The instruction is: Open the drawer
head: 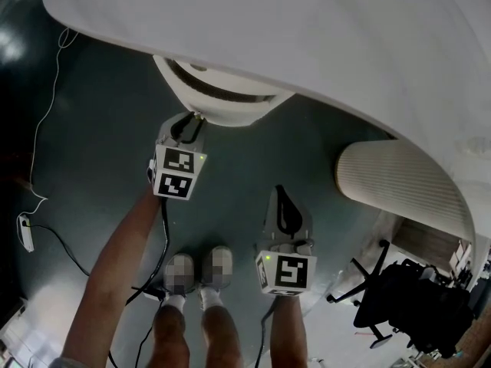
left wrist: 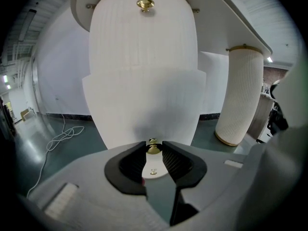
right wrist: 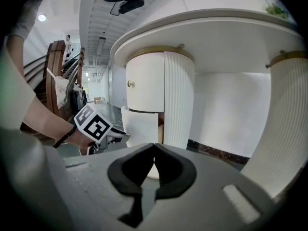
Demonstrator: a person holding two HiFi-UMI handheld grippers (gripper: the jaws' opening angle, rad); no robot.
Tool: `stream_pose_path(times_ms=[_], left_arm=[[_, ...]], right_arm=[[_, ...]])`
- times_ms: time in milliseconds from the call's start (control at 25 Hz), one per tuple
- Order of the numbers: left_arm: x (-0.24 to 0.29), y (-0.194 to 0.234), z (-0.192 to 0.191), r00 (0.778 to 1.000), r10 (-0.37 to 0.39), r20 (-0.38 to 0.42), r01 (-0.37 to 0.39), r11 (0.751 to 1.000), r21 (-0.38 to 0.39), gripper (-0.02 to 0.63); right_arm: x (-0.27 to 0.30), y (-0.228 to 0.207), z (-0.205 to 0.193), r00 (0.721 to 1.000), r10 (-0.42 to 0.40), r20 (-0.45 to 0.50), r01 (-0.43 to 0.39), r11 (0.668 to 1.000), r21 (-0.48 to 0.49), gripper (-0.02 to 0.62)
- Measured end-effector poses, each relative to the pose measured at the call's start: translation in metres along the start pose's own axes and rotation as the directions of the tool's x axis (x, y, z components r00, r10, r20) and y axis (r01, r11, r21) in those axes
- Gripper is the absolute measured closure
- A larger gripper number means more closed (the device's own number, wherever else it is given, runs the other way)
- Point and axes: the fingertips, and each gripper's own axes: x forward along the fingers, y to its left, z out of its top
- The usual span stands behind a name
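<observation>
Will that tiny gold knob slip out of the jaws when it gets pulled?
Probably a bit slippery: the knob looks smooth, shiny and round. It seems hard, so the left gripper's ribbed jaws may hold it. The lower drawer looks big, so it could pull heavy.

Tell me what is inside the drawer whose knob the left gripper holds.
In the head view, only a narrow dark gap shows behind the drawer front. The tabletop covers the rest, so any contents cannot be seen.

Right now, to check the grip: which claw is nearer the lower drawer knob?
Left. The left claw is closed on the lower knob; the right claw, shut and empty, hangs off to the side, well clear.
</observation>
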Motion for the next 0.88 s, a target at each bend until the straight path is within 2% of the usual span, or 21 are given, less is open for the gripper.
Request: stream_pose_path(times_ms=[560,880], left_arm=[[-0.059,-0.008,-0.046,1.0,-0.014,-0.004,0.014,1.0,-0.025,0.492],[-0.077,-0.009,-0.059,1.0,-0.013,-0.005,0.012,0.999,-0.047,0.492]], right_arm=[[-0.007,0.031,0.001,1.0,0.025,-0.015,-0.024,1.0,0.004,0.594],[-0.008,0.04,0.001,0.999,0.025,-0.022,-0.025,1.0,-0.004,0.593]])
